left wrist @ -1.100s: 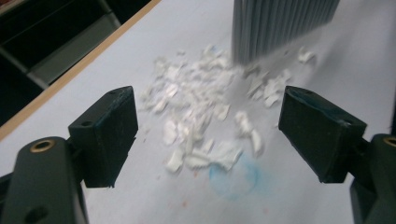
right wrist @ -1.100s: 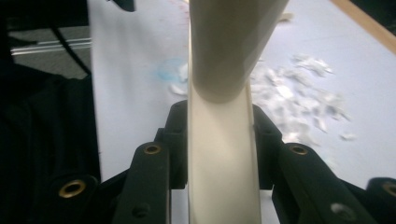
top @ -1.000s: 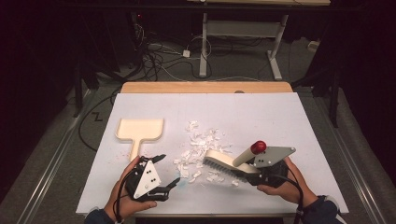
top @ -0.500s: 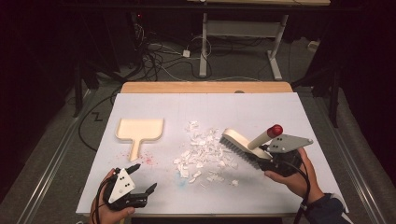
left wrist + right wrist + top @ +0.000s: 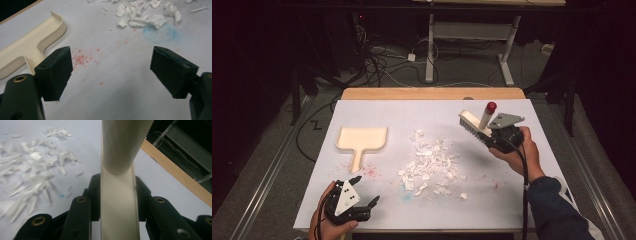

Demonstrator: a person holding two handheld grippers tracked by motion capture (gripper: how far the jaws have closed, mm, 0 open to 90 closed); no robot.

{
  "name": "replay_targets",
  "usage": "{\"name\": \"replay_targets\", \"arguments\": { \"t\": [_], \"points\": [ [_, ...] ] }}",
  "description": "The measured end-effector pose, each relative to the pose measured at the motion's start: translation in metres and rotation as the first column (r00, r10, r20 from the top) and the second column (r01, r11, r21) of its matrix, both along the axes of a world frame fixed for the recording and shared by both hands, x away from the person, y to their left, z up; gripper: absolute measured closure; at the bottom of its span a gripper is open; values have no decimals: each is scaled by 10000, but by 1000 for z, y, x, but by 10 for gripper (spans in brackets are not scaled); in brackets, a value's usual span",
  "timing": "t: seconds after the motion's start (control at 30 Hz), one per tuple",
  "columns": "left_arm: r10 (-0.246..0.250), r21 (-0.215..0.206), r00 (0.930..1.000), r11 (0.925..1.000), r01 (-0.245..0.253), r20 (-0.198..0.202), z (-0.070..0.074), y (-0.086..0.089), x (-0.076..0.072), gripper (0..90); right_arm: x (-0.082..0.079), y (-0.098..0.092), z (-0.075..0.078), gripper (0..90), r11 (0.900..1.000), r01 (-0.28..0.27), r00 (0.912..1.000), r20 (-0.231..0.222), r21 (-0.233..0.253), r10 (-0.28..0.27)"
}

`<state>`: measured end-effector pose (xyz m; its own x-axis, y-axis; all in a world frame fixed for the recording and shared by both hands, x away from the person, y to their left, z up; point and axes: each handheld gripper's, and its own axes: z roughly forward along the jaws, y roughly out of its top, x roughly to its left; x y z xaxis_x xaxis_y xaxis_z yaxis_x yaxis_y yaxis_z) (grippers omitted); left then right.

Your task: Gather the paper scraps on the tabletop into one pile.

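A brush (image 5: 473,123) with a cream handle and red tip is held above the table's right side, bristles angled down-left. My right gripper (image 5: 495,136) is shut on that handle (image 5: 118,195), which runs up between its jaws. A pile of white paper scraps (image 5: 432,165) lies mid-table, left of the brush. A cream dustpan (image 5: 362,139) lies flat at the left, handle toward me. Near the front left edge my left gripper (image 5: 366,191) stands open over bare table (image 5: 111,67), with the dustpan (image 5: 30,42) just left of its jaws.
The white board (image 5: 522,200) covering the table carries red specks (image 5: 82,58) and a faint blue stain (image 5: 157,33). A wooden table edge (image 5: 432,93) runs along the back. Cables and a desk frame (image 5: 432,45) sit on the dark floor beyond.
My right gripper has lifted the brush off the scraps and carried it up and to the right. My left gripper drew back to the front left edge and stays open.
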<state>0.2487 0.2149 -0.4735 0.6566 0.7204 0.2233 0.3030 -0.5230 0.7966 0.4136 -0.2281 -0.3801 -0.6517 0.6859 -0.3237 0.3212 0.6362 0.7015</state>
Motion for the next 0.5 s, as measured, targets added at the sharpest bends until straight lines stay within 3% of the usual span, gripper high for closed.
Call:
{"name": "replay_targets", "arguments": {
  "t": [0.17,0.23,0.37,0.43,0.5],
  "points": [
    [-63,25,10000,10000,63,-39,0,-1,-1,172,36,18,-17,680,9997,223,9995,-244,41,-222],
    [-127,52,9999,9999,127,-98,-1,-2,0,172,52,34,-29,681,9982,407,9991,-136,-435,-414],
    [-157,286,9994,9995,165,-296,-3,-5,1,172,65,51,-39,681,9957,479,9988,14,-789,-479],
    [-160,296,9997,9994,166,-184,-2,-5,1,172,75,72,-45,681,9923,773,9968,299,-971,-748],
    [-189,258,9997,9995,194,-184,-1,-4,0,172,78,79,-46,681,9925,762,9968,313,-957,-735]
  ]
}}
